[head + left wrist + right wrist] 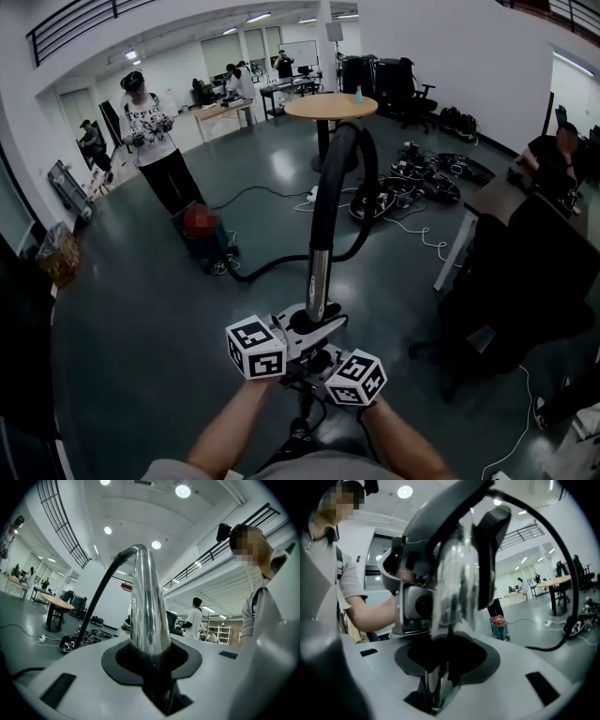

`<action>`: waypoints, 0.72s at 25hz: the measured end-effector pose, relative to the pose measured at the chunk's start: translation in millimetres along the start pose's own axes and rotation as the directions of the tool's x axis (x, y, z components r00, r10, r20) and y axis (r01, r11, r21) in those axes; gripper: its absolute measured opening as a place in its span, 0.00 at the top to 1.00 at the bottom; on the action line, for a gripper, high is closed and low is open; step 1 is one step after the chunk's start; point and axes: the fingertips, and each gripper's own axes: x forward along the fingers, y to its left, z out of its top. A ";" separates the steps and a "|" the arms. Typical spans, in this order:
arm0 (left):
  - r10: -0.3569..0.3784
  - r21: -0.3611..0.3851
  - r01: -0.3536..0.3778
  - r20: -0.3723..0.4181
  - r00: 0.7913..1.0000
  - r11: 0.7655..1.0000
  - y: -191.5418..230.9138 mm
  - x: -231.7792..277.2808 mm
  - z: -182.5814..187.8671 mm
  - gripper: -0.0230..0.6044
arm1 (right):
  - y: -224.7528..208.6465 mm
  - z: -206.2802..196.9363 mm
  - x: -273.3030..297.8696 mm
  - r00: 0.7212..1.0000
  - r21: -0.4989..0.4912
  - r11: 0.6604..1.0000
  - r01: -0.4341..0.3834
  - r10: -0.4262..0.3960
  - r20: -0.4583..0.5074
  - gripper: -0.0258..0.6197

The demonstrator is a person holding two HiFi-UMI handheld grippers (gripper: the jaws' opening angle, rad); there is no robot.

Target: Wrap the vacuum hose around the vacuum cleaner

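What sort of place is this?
Probably an open-plan lab or office workspace: a round wooden-topped table, black office chairs behind it, and a heap of black cables and gear on the grey floor.

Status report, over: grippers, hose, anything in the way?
Left hand-held gripper shut on metal tube; right hand-held gripper around it, grip unclear. Hose unwrapped, arcing down to vacuum cleaner on floor. Person standing beside vacuum cleaner.

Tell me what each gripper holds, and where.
Left gripper clamps the vacuum's chrome tube on its straight lower part. Right gripper has the same tube between its jaws; a firm grip cannot be told.
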 end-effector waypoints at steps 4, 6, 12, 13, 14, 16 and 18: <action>-0.087 -0.022 0.087 -0.006 0.996 0.996 22.2 -12.8 2.7 0.79 | -17.7 4.1 26.9 0.995 -0.017 0.996 0.092 -0.093 -0.033 0.75; -0.109 -0.015 0.109 -0.002 0.994 0.994 35.3 -17.0 1.0 0.79 | -32.3 1.5 38.5 0.986 -0.040 0.988 0.149 -0.152 -0.070 0.75; -0.134 0.065 0.139 -0.068 0.989 0.988 72.7 -38.2 -9.6 0.72 | -66.1 0.6 76.5 0.959 -0.080 0.963 0.257 -0.264 -0.102 0.75; -0.143 0.072 0.149 -0.086 0.986 0.986 76.9 -43.5 -10.9 0.63 | -70.4 3.7 83.4 0.956 -0.077 0.960 0.271 -0.278 -0.098 0.75; -0.149 0.076 0.156 -0.100 0.984 0.985 81.5 -49.2 -12.0 0.54 | -74.1 6.7 90.8 0.953 -0.073 0.957 0.281 -0.287 -0.095 0.75; -0.146 0.073 0.156 -0.120 0.982 0.985 93.6 -60.7 -14.2 0.45 | -80.3 8.1 106.8 0.951 -0.070 0.955 0.287 -0.293 -0.099 0.75; -0.130 0.057 0.140 -0.147 0.981 0.989 108.1 -73.5 -17.3 0.45 | -85.1 5.1 123.0 0.949 -0.074 0.955 0.288 -0.295 -0.109 0.75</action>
